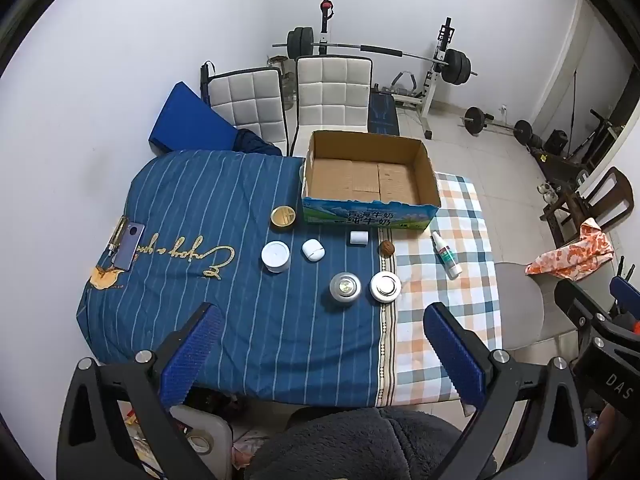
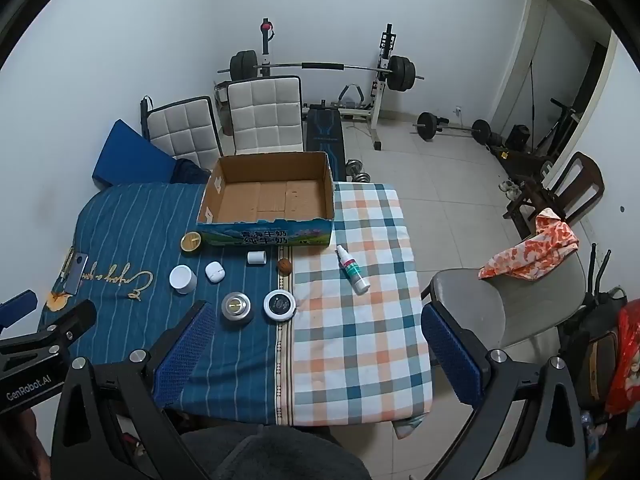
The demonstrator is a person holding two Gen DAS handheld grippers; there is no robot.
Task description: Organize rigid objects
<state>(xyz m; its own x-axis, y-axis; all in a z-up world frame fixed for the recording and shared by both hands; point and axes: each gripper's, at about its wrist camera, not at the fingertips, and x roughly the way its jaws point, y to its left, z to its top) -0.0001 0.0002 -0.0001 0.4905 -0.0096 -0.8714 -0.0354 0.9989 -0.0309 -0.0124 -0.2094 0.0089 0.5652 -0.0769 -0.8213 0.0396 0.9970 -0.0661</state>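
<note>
Both hand-held grippers hang over the near edge of the desk [image 1: 224, 208] with nothing in them. The left hand-held gripper [image 1: 324, 320] is spread wide, and so is the right hand-held gripper [image 2: 316, 316].

An open box [image 1: 370, 178] sits at the far side of the desk, and nothing shows inside it. In front of it lie a gold tin [image 1: 283, 217], a white jar [image 1: 276, 256], a white case [image 1: 313, 249], a small white roll [image 1: 358, 238] and a brown nut [image 1: 387, 249]. Nearer are a silver can [image 1: 345, 286] and a round tin [image 1: 385, 287]. A spray bottle [image 1: 446, 254] lies on the checked cloth.

The right view shows the round tin's lid as black; in the left view it looks shiny. A phone [image 1: 129, 246] lies at the left edge.
</note>
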